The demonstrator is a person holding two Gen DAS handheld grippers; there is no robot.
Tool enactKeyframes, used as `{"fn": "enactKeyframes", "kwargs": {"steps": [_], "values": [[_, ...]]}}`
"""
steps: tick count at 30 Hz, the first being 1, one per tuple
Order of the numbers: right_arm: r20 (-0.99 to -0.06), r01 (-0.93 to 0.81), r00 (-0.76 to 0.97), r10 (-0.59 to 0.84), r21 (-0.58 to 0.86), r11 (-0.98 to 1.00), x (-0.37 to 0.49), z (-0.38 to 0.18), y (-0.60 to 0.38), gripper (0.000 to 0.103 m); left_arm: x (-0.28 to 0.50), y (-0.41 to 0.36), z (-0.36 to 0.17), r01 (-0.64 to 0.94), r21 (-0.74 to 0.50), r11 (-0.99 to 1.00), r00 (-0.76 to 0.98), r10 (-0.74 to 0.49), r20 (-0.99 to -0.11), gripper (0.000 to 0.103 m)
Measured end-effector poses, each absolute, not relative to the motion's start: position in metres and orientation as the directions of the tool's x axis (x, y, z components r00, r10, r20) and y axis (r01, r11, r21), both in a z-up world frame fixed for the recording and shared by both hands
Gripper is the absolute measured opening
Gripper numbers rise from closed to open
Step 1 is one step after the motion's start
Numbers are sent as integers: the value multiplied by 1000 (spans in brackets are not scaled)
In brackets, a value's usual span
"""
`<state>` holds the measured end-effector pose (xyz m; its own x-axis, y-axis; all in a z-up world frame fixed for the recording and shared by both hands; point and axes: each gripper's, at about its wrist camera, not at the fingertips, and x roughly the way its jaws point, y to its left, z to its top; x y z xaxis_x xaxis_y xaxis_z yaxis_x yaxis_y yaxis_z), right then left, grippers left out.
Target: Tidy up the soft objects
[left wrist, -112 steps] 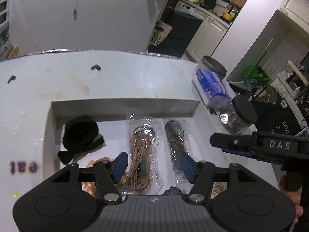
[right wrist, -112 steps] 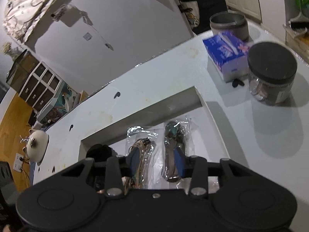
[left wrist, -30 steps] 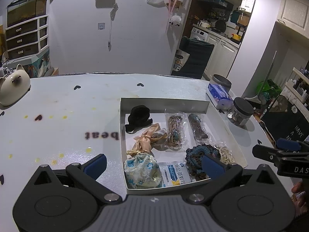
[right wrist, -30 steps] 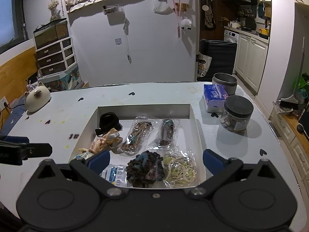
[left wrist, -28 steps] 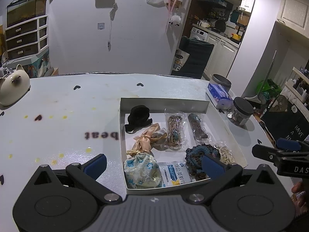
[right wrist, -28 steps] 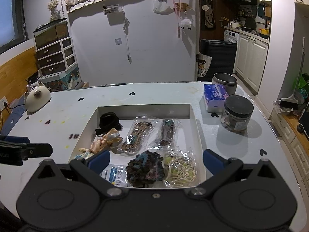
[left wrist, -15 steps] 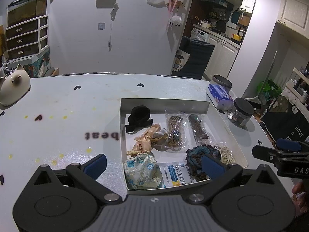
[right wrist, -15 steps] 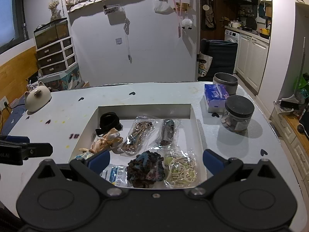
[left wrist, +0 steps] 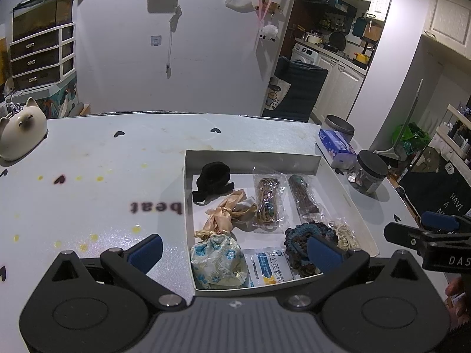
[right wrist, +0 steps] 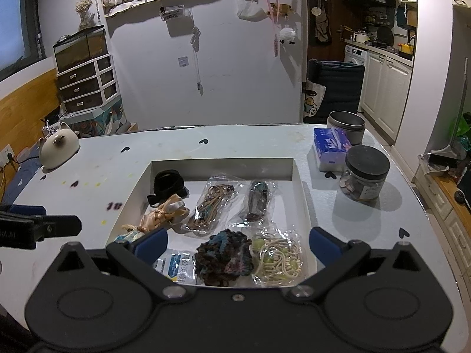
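A shallow white tray (left wrist: 188,200) (right wrist: 303,194) on the table holds several soft things: a black band (left wrist: 213,176) (right wrist: 166,182), a peach ribbon bow (left wrist: 226,211) (right wrist: 163,214), two clear bags of cords (left wrist: 268,200) (right wrist: 212,203), a floral pouch (left wrist: 217,260), a wipes packet (left wrist: 269,266) (right wrist: 173,266), a dark crocheted piece (left wrist: 297,235) (right wrist: 225,260) and a bag of pale cord (right wrist: 278,260). My left gripper (left wrist: 235,251) and right gripper (right wrist: 240,242) are both open and empty, held back above the tray's near edge.
A cat-shaped ceramic (left wrist: 20,135) (right wrist: 57,147) stands at the table's far left. A tissue pack (right wrist: 329,147), a metal tin (right wrist: 346,123) and a dark-lidded jar (right wrist: 363,173) stand right of the tray. The table's right edge drops to the kitchen floor.
Since 3.7 s ago both grippers opened wide and pulled back from low over the bagged cords. Over the last second nothing has visibly moved.
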<state>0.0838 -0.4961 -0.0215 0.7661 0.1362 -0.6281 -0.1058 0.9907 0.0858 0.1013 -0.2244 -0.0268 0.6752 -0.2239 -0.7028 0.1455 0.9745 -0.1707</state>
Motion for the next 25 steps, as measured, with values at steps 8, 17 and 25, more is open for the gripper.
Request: {"fn": "enactKeyframes", "kwargs": {"steps": [8,17,25], "values": [[-630,-112,763,142,88,990,84,-21,-494,103,102,-224,-27,144,-170,975,676,-222,-703,103],[-631,-111,763,142,88,990,84,-21,-494,103,102,-223,-27,145,-169,975,676,-222,-702,103],[-632,-110,762,142,89,990,85,-22,-493,103,107,-220,-26,139,-165,976,673,-215,-707,103]]}}
